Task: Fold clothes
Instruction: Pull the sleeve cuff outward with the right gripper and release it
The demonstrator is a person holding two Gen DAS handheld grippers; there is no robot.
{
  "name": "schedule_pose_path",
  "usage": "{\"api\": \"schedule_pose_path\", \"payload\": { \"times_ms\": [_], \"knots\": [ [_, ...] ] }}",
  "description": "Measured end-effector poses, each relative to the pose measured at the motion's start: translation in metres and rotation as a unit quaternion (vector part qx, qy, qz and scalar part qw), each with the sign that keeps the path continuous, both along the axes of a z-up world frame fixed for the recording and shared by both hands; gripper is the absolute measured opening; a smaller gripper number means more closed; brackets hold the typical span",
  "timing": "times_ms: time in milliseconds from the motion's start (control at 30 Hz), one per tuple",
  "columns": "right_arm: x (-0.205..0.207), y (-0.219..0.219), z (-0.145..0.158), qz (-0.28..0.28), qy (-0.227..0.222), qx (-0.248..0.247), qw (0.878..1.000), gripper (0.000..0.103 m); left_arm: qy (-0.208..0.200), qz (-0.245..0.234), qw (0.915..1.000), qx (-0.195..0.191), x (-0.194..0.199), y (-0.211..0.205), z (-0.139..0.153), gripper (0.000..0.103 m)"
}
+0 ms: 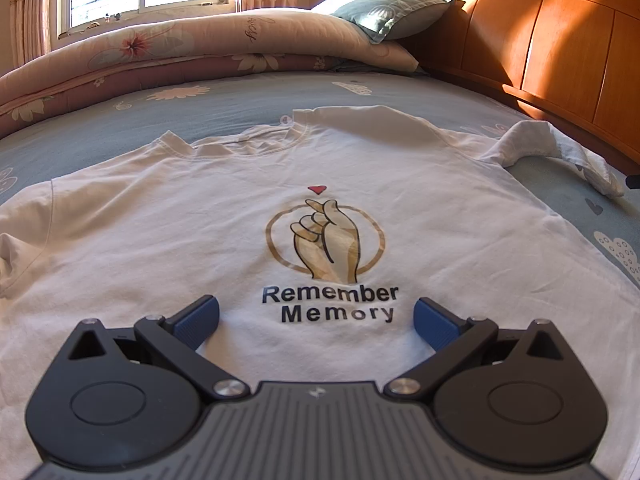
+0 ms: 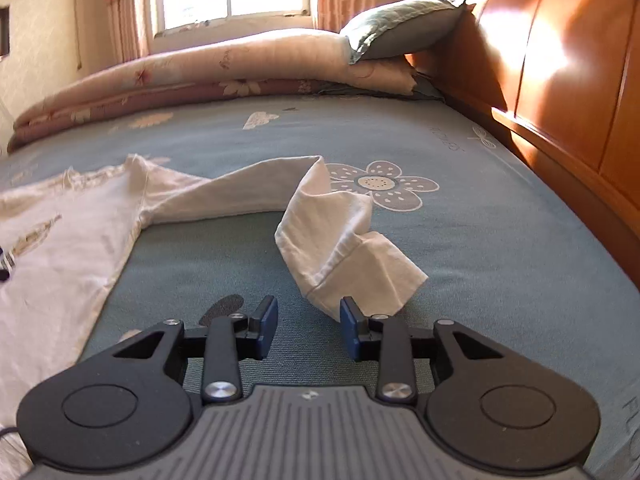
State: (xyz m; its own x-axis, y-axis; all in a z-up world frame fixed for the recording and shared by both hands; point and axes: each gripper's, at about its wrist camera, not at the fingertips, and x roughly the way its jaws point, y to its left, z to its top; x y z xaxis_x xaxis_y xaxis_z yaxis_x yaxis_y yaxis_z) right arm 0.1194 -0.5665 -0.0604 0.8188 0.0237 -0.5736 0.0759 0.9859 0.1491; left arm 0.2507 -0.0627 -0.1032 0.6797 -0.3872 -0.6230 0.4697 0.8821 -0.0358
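A white T-shirt [image 1: 192,232] lies face up on the bed, with a gold hand print and the words "Remember Memory" on its chest. My left gripper [image 1: 316,314] hovers over the shirt's lower front, jaws wide open and nothing between them. The shirt's right sleeve [image 2: 340,240] lies twisted and crumpled on the blue sheet, away from the body [image 2: 60,248]. My right gripper [image 2: 309,314] is open just short of the sleeve's cuff. The cuff's lowest corner reaches the gap beside the right finger [image 2: 352,328], and the pads do not press on it.
A blue flowered sheet [image 2: 480,260] covers the bed. A folded floral quilt [image 1: 160,60] and a grey-green pillow [image 1: 396,12] lie along the far side under a window. A wooden headboard [image 2: 560,100] runs along the right.
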Motion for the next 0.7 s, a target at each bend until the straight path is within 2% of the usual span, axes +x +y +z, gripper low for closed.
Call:
{"api": "schedule_pose_path", "payload": {
  "times_ms": [133,233,333,467,567,600,633,700],
  "knots": [
    [-0.006,-0.046,-0.003,-0.090,-0.027,0.097,0.991,0.047,0.000,0.000,1.0000,0.000,0.000,0.000,0.000,0.103],
    [0.006,-0.063,-0.010,-0.106,-0.024,0.125,0.986,0.053,0.000,0.001,1.0000,0.000,0.000,0.000,0.000,0.103],
    [0.026,-0.057,-0.016,-0.095,-0.008,0.089,0.991,0.055,0.000,0.001,1.0000,0.000,0.000,0.000,0.000,0.103],
    [0.051,-0.044,-0.031,-0.073,0.020,0.069,0.995,0.057,0.000,0.001,1.0000,0.000,0.000,0.000,0.000,0.103],
    [0.060,-0.026,-0.038,-0.062,0.022,0.033,0.997,0.064,0.000,0.001,1.0000,0.000,0.000,0.000,0.000,0.103],
    [0.062,-0.021,-0.038,-0.060,0.023,0.026,0.998,0.063,0.000,0.001,1.0000,0.000,0.000,0.000,0.000,0.103],
    [0.062,-0.018,-0.038,-0.055,0.023,0.028,0.998,0.058,0.000,0.001,1.0000,0.000,0.000,0.000,0.000,0.103],
    [0.062,-0.018,-0.036,-0.043,0.023,0.048,0.998,0.017,0.000,0.001,1.0000,0.000,0.001,0.000,0.000,0.103]
  ]
}}
